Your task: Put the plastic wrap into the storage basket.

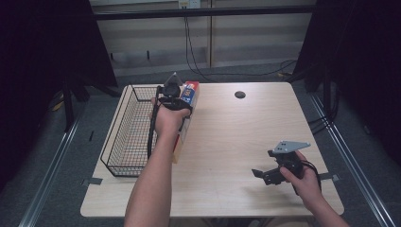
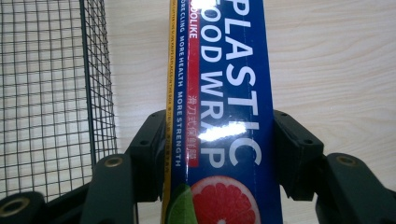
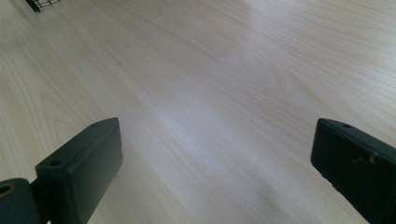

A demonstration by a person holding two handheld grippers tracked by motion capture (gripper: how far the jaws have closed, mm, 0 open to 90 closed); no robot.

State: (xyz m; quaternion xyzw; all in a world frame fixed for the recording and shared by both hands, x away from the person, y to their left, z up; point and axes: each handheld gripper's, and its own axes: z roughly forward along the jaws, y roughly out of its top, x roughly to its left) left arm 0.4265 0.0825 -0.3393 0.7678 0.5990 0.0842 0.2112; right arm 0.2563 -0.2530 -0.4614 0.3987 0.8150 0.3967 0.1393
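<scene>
Dark curtains flank a pale wooden table (image 1: pixel 236 142) in the high view, with cables trailing down the wall at the top of the frame. At left of centre a wire basket (image 1: pixel 124 135) sits along the table's left edge, and just beside its right wall lies a long box (image 1: pixel 188 101) of plastic wrap, running up and down the frame. The left gripper (image 1: pixel 171 100) is over the box's upper half, probably so the box can be lifted as one piece, perhaps into the basket. At lower right the right gripper (image 1: pixel 272 174) hangs low over bare wood, well apart from the box, likely kept out of the way. A small dark disc (image 1: pixel 240 94) marks the table near its top edge. In the left gripper view the box (image 2: pixel 224 116) fills the centre, label up, and both jaws press against its long sides, closed on it across its width; the basket (image 2: pixel 51 93) mesh stands at left, near the box. In the right gripper view the jaws stand wide apart at the bottom corners with nothing between them but table (image 3: pixel 210 93); a basket (image 3: pixel 42 3) corner peeks in at upper left.
</scene>
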